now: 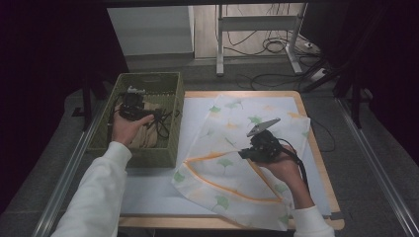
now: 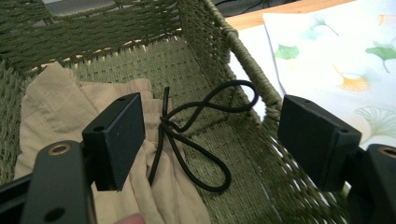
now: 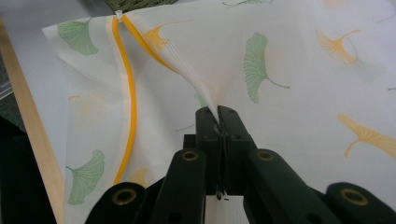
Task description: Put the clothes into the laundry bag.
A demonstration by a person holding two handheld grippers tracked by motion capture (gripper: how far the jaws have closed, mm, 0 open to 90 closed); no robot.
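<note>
Right tongs (image 3: 218, 116) clamped on laundry bag (image 1: 237, 148) edge to hold mouth open, left tongs (image 2: 210, 140) wide, empty, over beige garment (image 2: 70, 112) in basket (image 2: 247, 70), ready for pickup.

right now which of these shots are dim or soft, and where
High view: dim, dark at both sides, the table lit. Left gripper view: near jaws soft, the basket weave and black cord fairly sharp. Right gripper view: evenly lit, the mesh bag clear.

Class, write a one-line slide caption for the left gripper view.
Open left tongs hover over a beige garment with a black drawstring in a green woven basket.
</note>
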